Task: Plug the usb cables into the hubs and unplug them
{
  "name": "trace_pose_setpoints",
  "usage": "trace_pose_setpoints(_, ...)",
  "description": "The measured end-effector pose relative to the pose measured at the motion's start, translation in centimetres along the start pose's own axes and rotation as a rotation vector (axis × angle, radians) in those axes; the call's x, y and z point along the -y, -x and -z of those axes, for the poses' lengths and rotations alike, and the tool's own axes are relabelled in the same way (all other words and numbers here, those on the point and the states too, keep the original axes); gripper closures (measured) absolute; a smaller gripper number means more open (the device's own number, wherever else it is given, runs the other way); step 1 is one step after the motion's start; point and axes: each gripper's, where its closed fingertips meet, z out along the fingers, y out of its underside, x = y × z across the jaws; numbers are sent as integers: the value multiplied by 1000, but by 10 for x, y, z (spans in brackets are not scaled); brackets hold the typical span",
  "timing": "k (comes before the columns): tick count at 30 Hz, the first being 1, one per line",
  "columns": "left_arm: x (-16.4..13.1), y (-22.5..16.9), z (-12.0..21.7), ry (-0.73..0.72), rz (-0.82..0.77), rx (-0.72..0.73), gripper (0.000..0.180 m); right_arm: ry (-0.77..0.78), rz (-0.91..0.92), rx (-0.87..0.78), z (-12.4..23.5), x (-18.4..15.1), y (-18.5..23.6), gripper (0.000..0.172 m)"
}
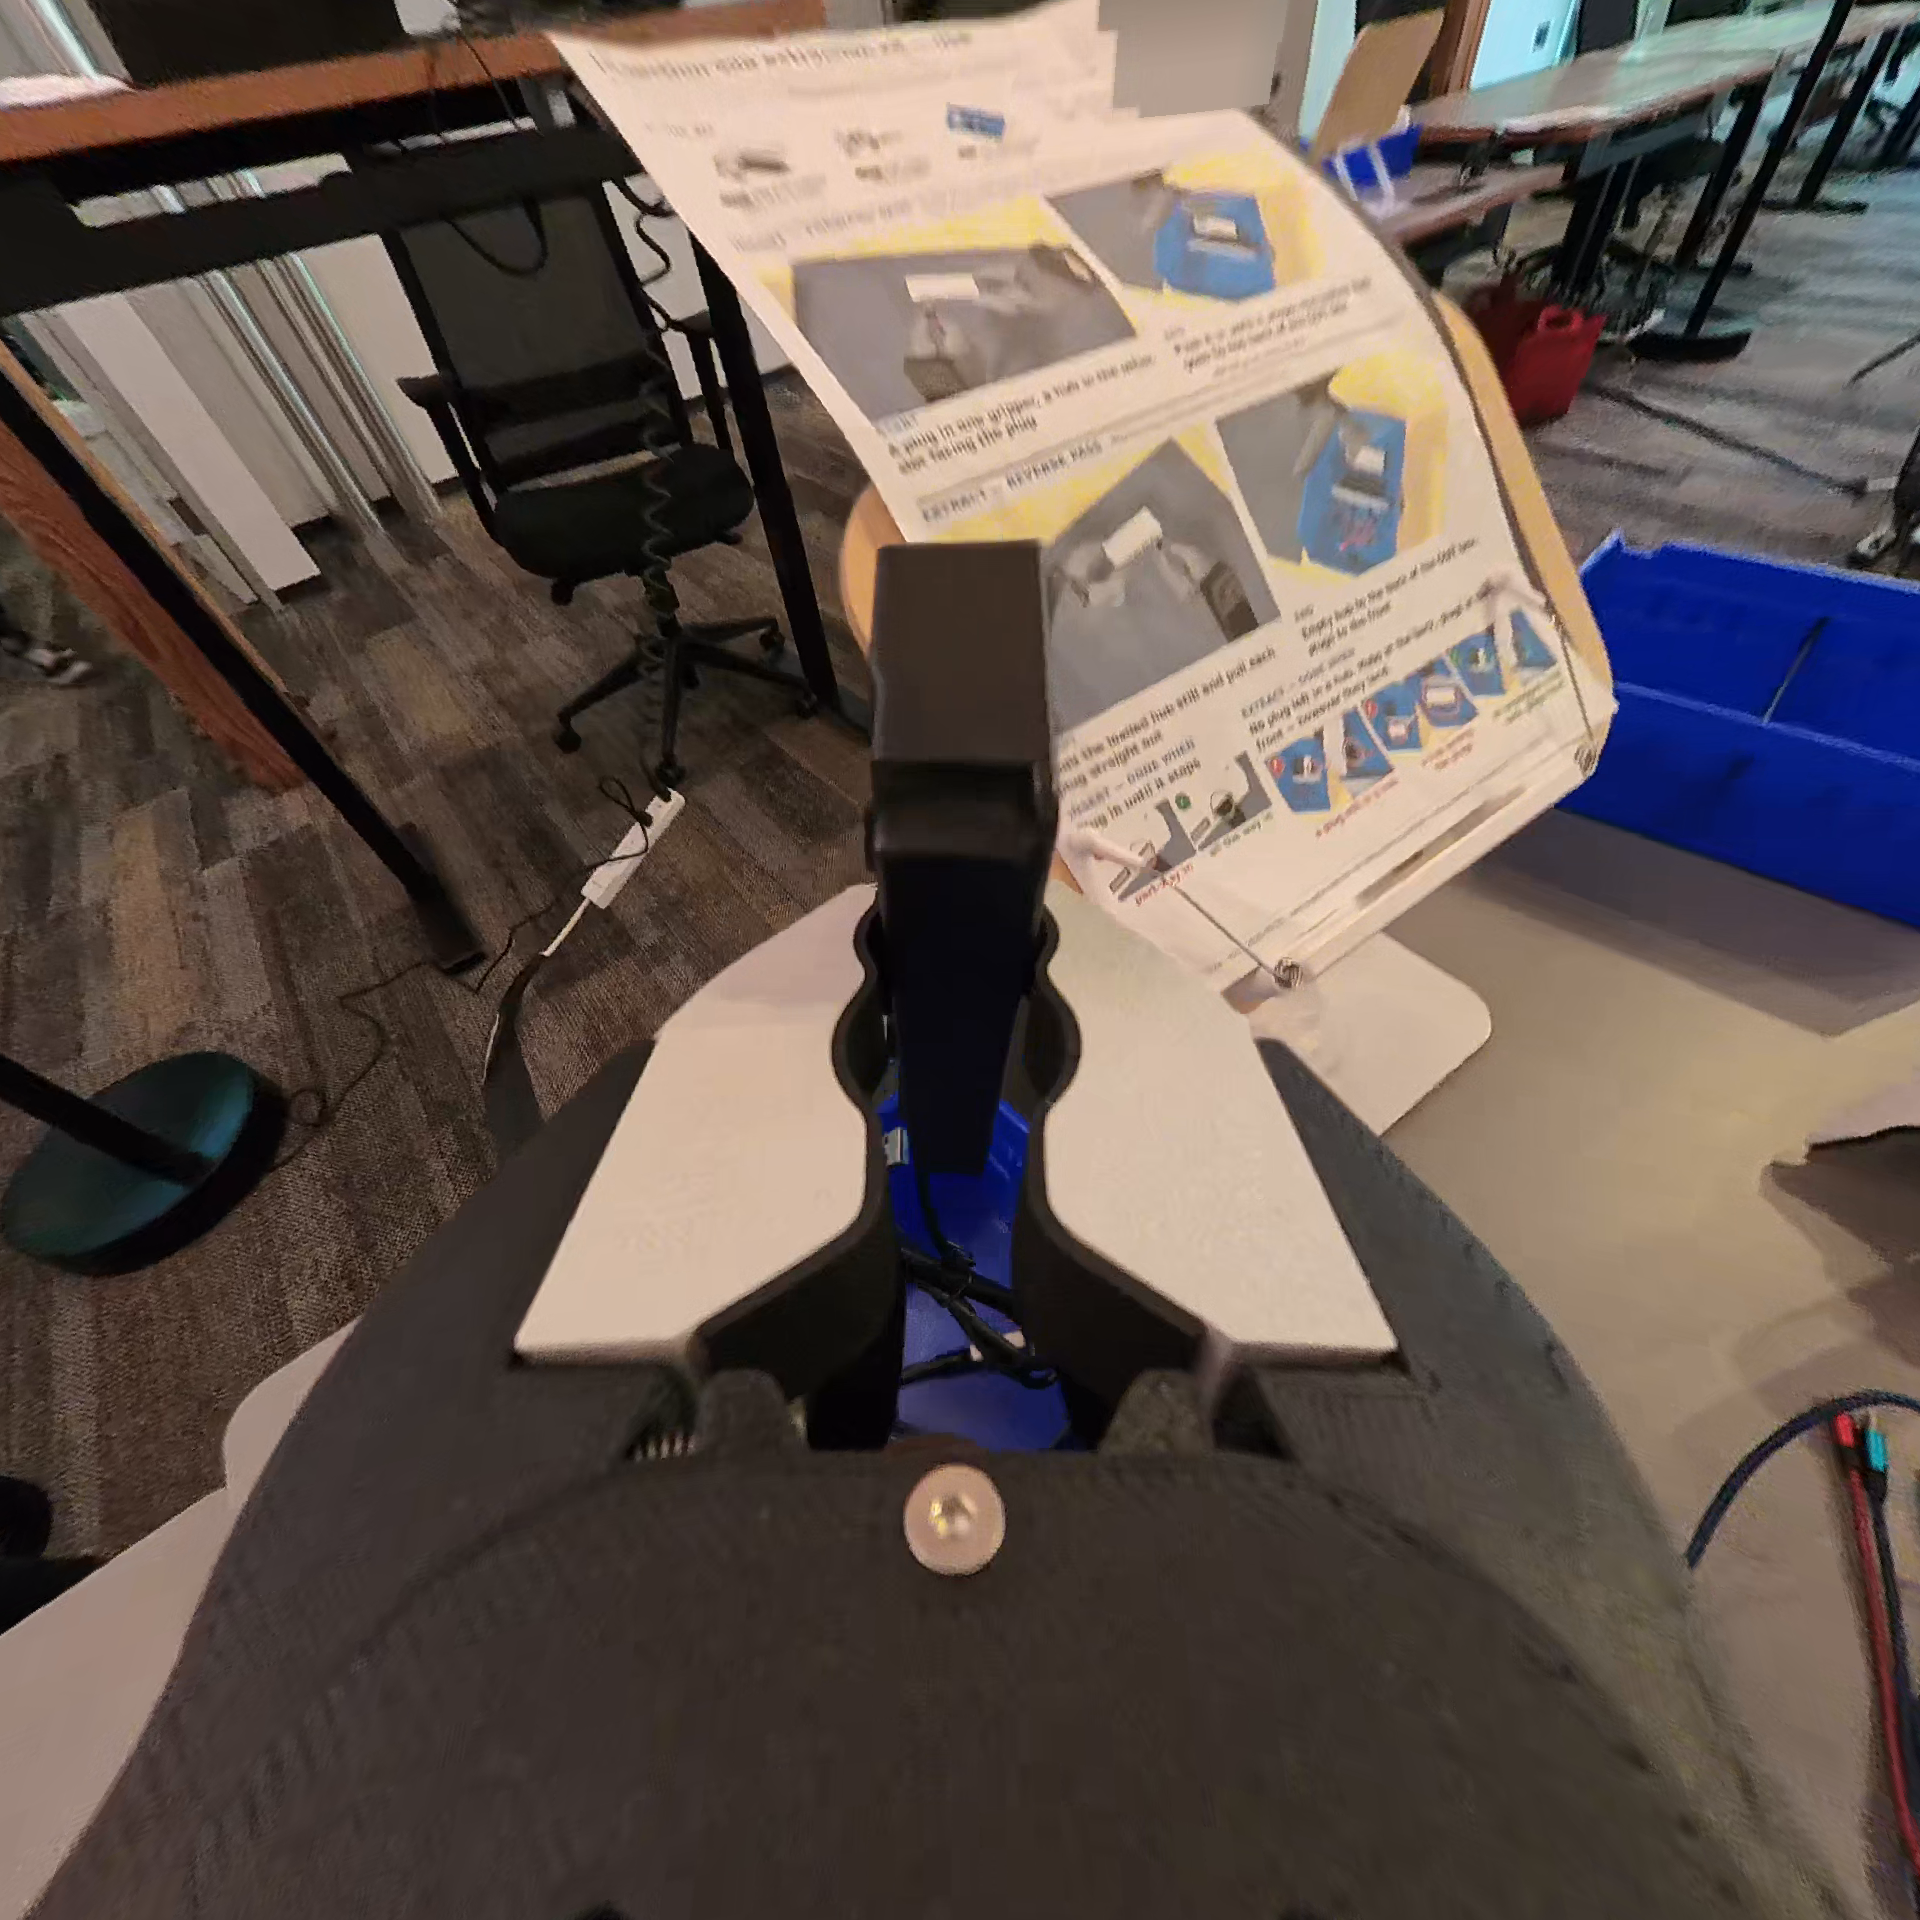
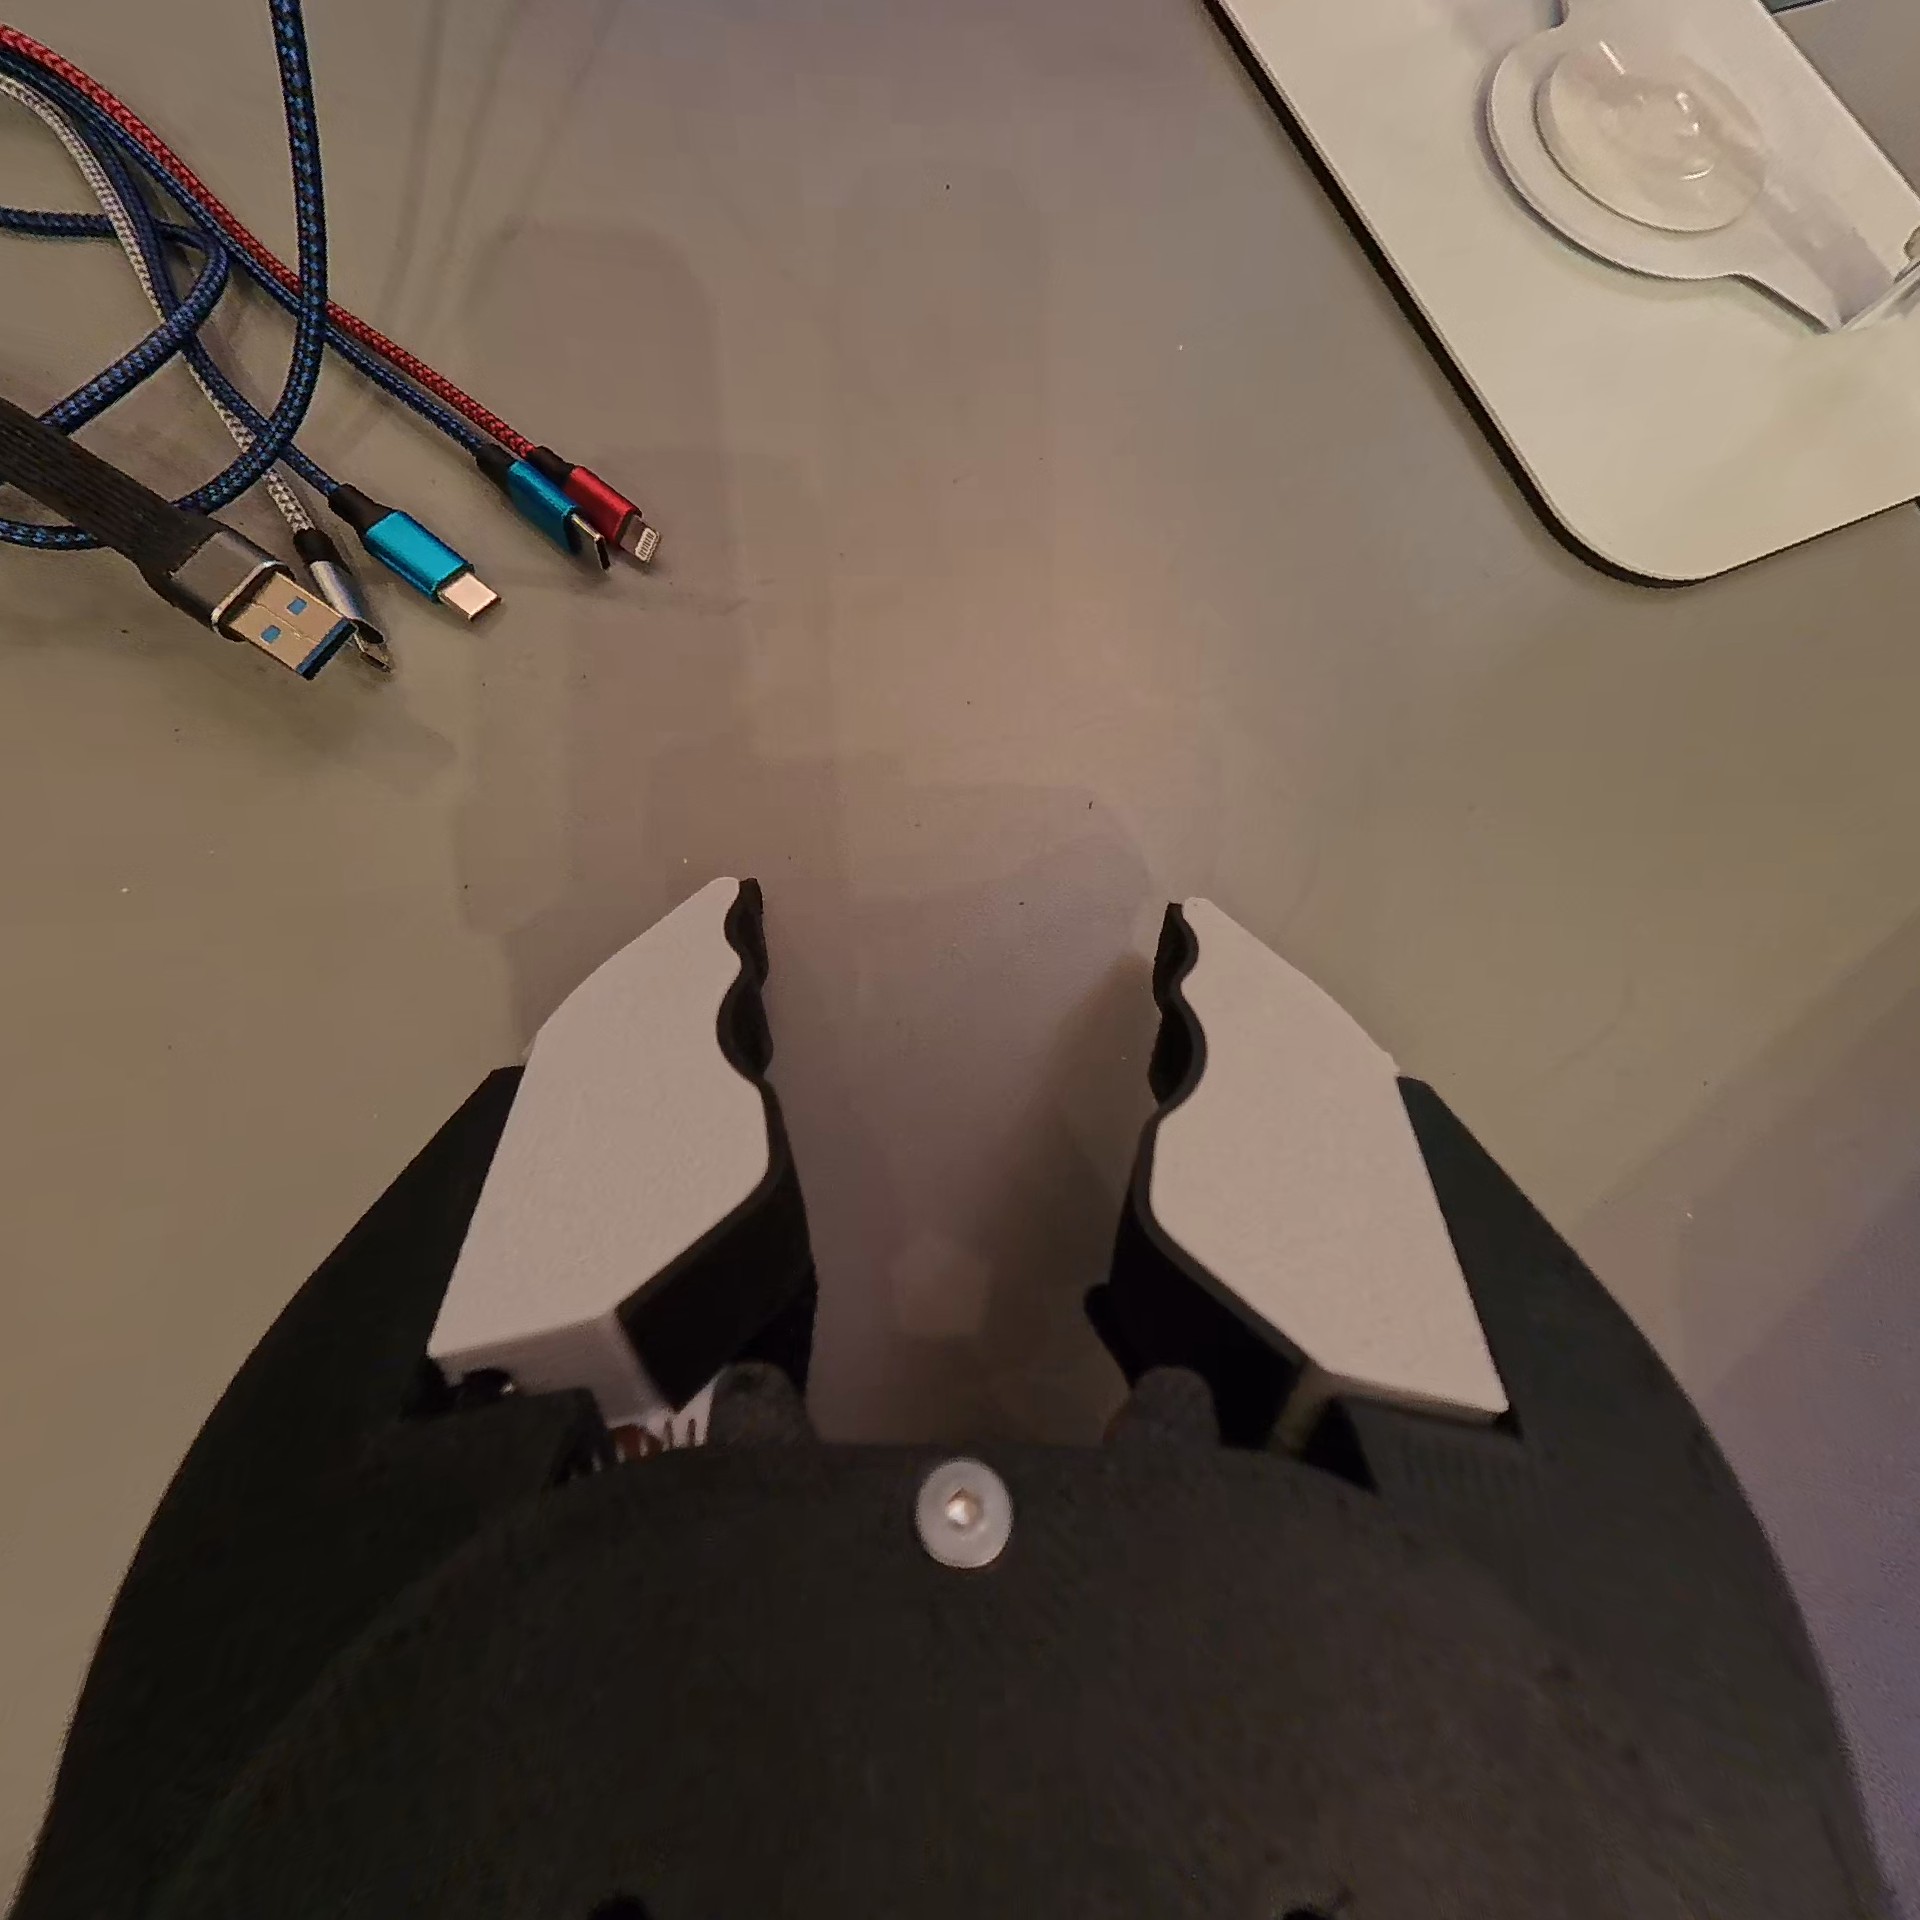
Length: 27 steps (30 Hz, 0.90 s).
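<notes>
My left gripper is shut on a black USB hub. The hub stands upright between the pads and rises well beyond the fingertips. A thin black cable runs down from it behind the fingers, over something blue. My right gripper is open and empty, facing down at the bare grey table. Several braided USB cables, blue, red and grey, lie at the upper left of the right wrist view, plugs toward the middle. A black cable with a silver USB-A plug lies lowest among them.
A printed instruction sheet leans on a white stand, whose base also shows in the right wrist view. A blue bin sits at the right. Red and blue cables lie at the table's right edge. An office chair stands on the carpet. The left gripper's tips are roughly 50 centimeters from the right gripper's.
</notes>
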Motion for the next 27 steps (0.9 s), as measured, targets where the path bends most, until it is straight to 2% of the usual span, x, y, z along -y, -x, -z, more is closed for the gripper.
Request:
trace_pose_setpoints(9,50,13,23,-146,71,68,158,0,1,-1,0,0,0,101)
trace_pose_setpoints(13,77,42,50,-289,153,195,157,-1,3,-2,0,0,0,101)
trace_pose_setpoints(15,71,47,45,-229,209,172,158,-1,3,-2,0,0,0,101)
trace_pose_setpoints(17,64,40,36,-145,207,100,158,-1,3,-2,0,0,0,101)
trace_pose_setpoints(23,96,17,63,-198,81,127,157,-1,3,-2,0,0,0,101)
trace_pose_setpoints(27,104,-20,83,-190,-28,98,158,0,1,-1,0,0,0,101)
